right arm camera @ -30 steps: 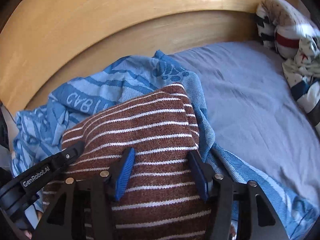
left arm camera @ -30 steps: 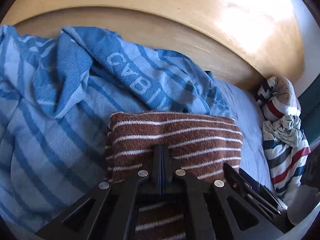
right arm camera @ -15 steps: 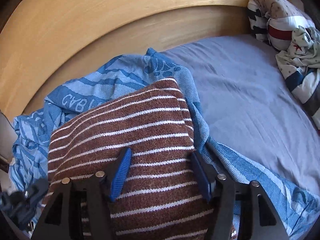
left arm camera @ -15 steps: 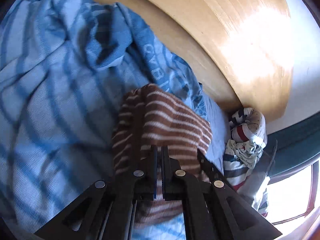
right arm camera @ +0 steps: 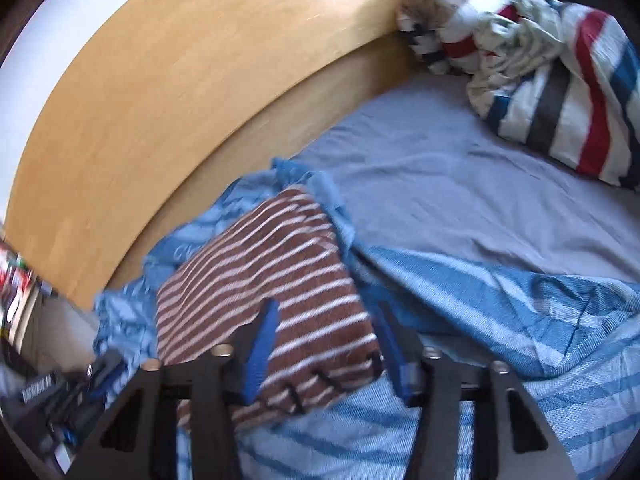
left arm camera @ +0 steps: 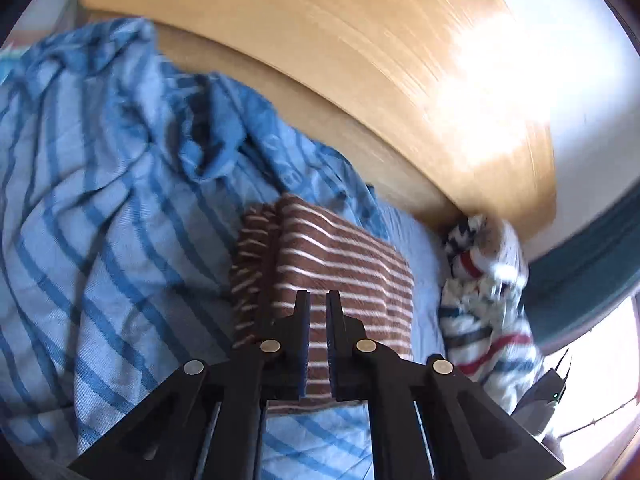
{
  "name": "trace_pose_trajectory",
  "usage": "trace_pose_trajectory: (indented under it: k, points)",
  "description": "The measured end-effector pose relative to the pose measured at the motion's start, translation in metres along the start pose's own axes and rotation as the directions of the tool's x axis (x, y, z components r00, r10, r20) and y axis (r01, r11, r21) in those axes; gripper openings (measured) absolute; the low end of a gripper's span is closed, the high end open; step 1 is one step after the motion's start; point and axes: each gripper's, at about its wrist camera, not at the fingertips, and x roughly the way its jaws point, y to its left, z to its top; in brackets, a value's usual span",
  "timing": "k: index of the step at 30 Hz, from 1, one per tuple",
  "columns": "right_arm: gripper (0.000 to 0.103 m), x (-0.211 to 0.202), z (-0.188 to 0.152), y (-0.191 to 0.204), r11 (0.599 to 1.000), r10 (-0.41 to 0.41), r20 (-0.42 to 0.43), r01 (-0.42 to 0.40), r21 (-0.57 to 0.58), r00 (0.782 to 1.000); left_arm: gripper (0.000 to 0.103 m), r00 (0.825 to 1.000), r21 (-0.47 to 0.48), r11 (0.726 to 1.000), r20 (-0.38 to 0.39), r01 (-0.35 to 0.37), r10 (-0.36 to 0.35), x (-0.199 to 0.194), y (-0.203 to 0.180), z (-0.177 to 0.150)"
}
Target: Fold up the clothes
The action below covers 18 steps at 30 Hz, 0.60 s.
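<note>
On the bed, I hold my left gripper (left arm camera: 316,300) over a folded brown sweater (left arm camera: 340,264) with white stripes, its black fingers (left arm camera: 300,320) drawn almost together with only a thin slit between them and nothing caught there. The sweater lies just ahead of and under the tips, its folded edges stacked on the left side, resting on a rumpled blue blanket (left arm camera: 100,220) that spreads away to the left and below. Ahead of it runs the wooden headboard (left arm camera: 360,60), bright with sun at the right. To the right of the sweater sits a crumpled striped bundle (left arm camera: 480,320) in white, red and navy, against the board's corner. My right gripper (right arm camera: 324,332) sits over the near end of the same sweater (right arm camera: 256,280), its blue-padded fingers (right arm camera: 260,348) closing with the sweater's near edge lying between them; the pads do not press on it. The blanket (right arm camera: 520,312) lies under and to the right of this gripper. Beyond it stretches a grey-blue sheet (right arm camera: 460,184), with the striped bundle (right arm camera: 560,80) far ahead on the right and the headboard (right arm camera: 180,100) curving across the top left.
</note>
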Motion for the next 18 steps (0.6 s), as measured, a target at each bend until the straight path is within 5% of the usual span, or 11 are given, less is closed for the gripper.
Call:
trace_pose_trajectory:
  k: [2, 5, 8, 13, 18]
  points:
    - [0.042, 0.006, -0.005, 0.017, 0.997, 0.009, -0.034, -0.012, -0.078, 0.999, 0.005, 1.0, 0.07, 0.998, -0.029, -0.001, 0.003, 0.01, -0.018, -0.001]
    - [0.04, 0.026, -0.009, 0.044, 0.981, -0.035, -0.046, 0.026, -0.19, 0.998, 0.005, 0.994, 0.19, 0.977, -0.029, -0.099, 0.107, 0.036, -0.035, -0.004]
    - [0.039, 0.046, -0.013, 0.046, 0.964, -0.128, -0.026, 0.118, -0.239, 0.991, 0.006, 0.979, 0.184, 0.968, -0.074, -0.173, 0.189, 0.061, -0.01, -0.011]
    - [0.04, 0.051, -0.015, 0.044, 0.945, -0.131, -0.05, 0.11, -0.309, 0.99, 0.006, 0.986, 0.081, 0.989, -0.111, -0.12, 0.128, 0.07, 0.016, -0.005]
    - [0.041, 0.05, -0.014, 0.038, 0.956, -0.102, -0.051, 0.084, -0.28, 0.993, 0.006, 0.966, 0.232, 0.946, -0.066, -0.229, 0.25, 0.073, -0.011, -0.01]
